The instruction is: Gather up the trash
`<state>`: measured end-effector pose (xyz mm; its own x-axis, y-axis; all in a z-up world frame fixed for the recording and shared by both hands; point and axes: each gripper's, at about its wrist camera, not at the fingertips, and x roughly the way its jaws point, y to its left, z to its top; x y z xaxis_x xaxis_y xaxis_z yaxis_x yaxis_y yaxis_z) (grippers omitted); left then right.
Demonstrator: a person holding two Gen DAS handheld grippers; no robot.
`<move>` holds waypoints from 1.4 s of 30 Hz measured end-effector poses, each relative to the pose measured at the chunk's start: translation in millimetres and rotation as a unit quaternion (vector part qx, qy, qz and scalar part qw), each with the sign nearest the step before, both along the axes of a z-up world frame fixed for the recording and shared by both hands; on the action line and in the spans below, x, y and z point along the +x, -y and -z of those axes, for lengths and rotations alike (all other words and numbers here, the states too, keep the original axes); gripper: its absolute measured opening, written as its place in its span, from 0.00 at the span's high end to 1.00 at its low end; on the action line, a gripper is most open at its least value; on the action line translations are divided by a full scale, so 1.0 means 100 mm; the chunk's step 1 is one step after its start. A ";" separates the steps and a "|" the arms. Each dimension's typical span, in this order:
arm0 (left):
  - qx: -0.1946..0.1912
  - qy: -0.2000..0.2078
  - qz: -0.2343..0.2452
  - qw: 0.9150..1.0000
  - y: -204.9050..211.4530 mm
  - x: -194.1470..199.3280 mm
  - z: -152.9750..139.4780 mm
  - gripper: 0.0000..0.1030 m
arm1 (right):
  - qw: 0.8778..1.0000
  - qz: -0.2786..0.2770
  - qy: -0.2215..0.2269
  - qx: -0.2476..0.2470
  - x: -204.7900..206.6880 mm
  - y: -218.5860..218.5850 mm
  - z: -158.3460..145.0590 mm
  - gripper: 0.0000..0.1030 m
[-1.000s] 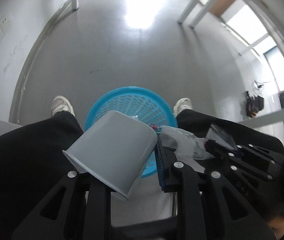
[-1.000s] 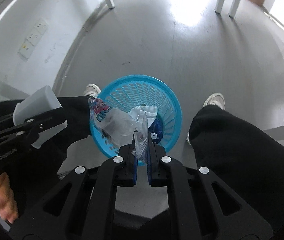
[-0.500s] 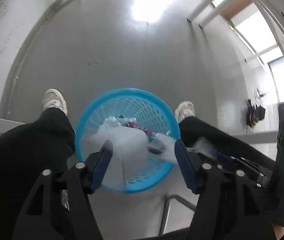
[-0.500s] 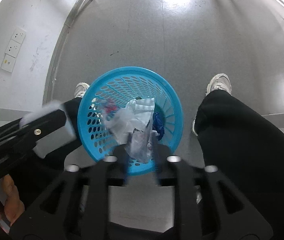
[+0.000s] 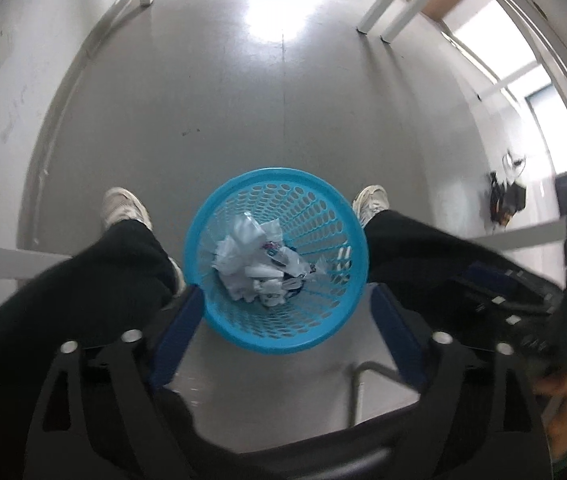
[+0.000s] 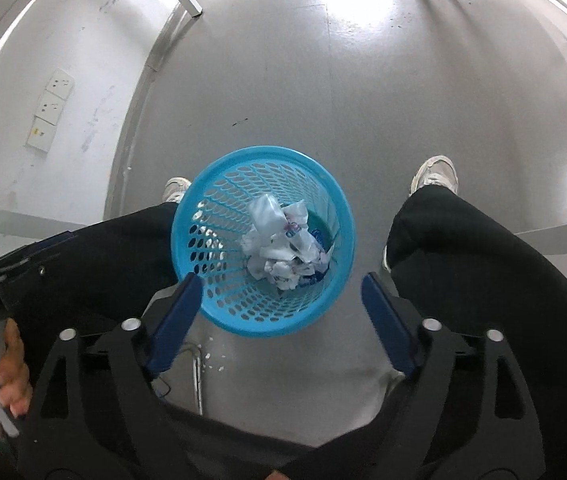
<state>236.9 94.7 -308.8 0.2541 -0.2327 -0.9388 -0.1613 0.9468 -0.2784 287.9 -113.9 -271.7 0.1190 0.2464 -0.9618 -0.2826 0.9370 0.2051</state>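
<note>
Both grippers hang over the blue mesh wastebasket (image 5: pixel 275 256), which stands on the grey floor (image 5: pixel 243 112) between the seated person's dark-trousered legs (image 5: pixel 83 280), a pale shoe (image 5: pixel 123 208) to either side. The left gripper (image 5: pixel 283 332) has just been opening and its jaws now stand wide apart with nothing between them; the right gripper (image 6: pixel 279 320) has likewise just been opening and its jaws are wide apart and bare.

The trash (image 5: pixel 255 268), a heap of crumpled white paper and clear printed wrappers, lies in the bottom of the basket. In the left wrist view the basket sits beyond and between the two blue fingers (image 5: pixel 175 336), its near rim just past their tips, and the heap rests well below them and touches neither. In the right wrist view the heap (image 6: pixel 283 248) lies right of the basket's centre, again far below the fingers (image 6: pixel 175 320), clear of both.

The step in hand looks like the release, and it seems done: nothing clings to either pad. To finish it well, I would keep both jaws spread until the hands are drawn away, so that no wrapper corner is pinched again, and lift straight up without sweeping across, since the near rim sits close under the fingertips and a sideways knock could tip the light basket. The left gripper's body shows at the left edge of the right wrist view, held by a hand (image 6: pixel 7 364), so the two tools are close together; parting them outward first would avoid a clash
</note>
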 end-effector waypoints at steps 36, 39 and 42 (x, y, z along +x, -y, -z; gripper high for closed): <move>0.000 -0.017 -0.008 1.000 0.00 -0.05 0.16 0.05 | 0.999 -0.048 0.001 0.002 -0.16 -0.14 -0.03 0.08; 0.003 -0.018 -0.006 1.000 0.01 -0.06 0.17 0.05 | 0.999 -0.048 0.001 0.002 -0.16 -0.14 -0.02 0.08; 0.005 -0.017 -0.007 1.000 0.01 -0.06 0.17 0.05 | 0.999 -0.048 0.001 0.001 -0.16 -0.14 -0.02 0.08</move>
